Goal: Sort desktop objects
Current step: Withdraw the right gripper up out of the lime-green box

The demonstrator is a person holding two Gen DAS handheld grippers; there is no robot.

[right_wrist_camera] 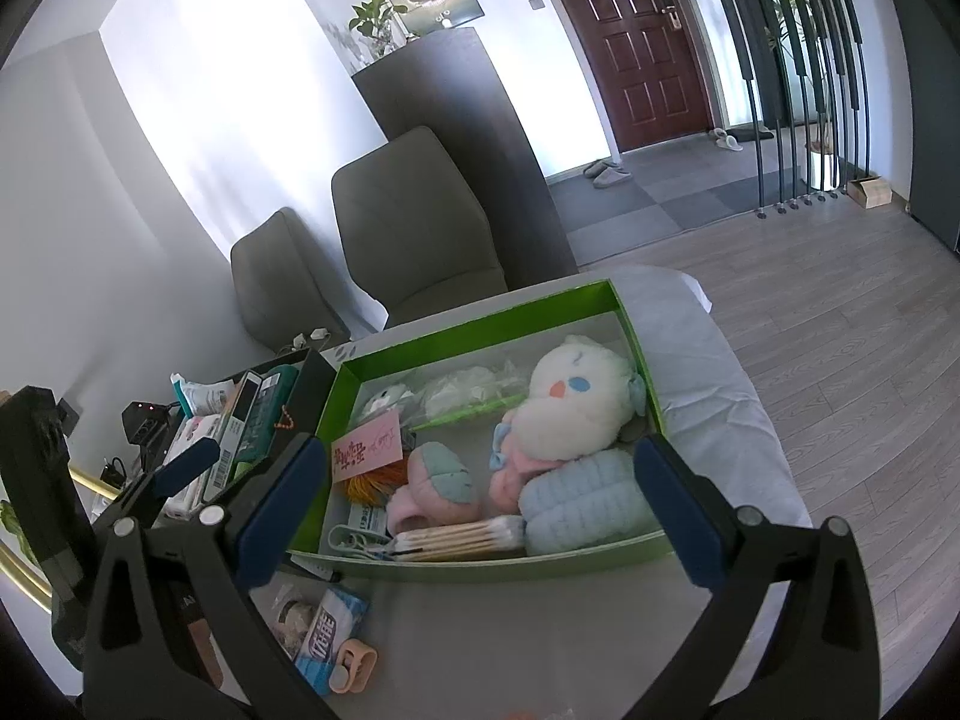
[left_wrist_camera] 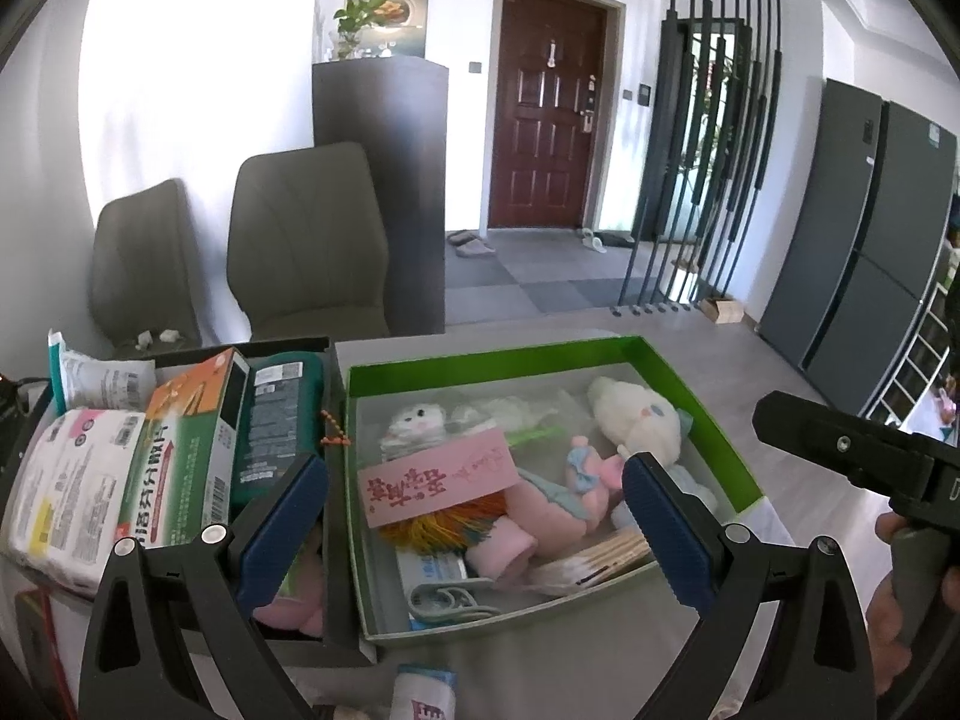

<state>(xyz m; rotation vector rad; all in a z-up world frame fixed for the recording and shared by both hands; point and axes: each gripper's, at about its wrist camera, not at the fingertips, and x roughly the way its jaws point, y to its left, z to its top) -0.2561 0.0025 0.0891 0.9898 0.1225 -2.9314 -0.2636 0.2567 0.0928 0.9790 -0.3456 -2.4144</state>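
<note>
Now | your left gripper [left_wrist_camera: 474, 516] gapes wide, empty | your right gripper [right_wrist_camera: 474, 510] likewise | both over green box [right_wrist_camera: 480, 324].

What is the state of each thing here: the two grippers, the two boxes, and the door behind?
Left gripper: open, holding nothing.
Right gripper: open, holding nothing.
Green box: no lid, filled with soft toys and small items.
Black box: no lid, packed with packets and cartons.
Tissue pack: lying loose on the table, outside both boxes.
Door: closed.
</note>
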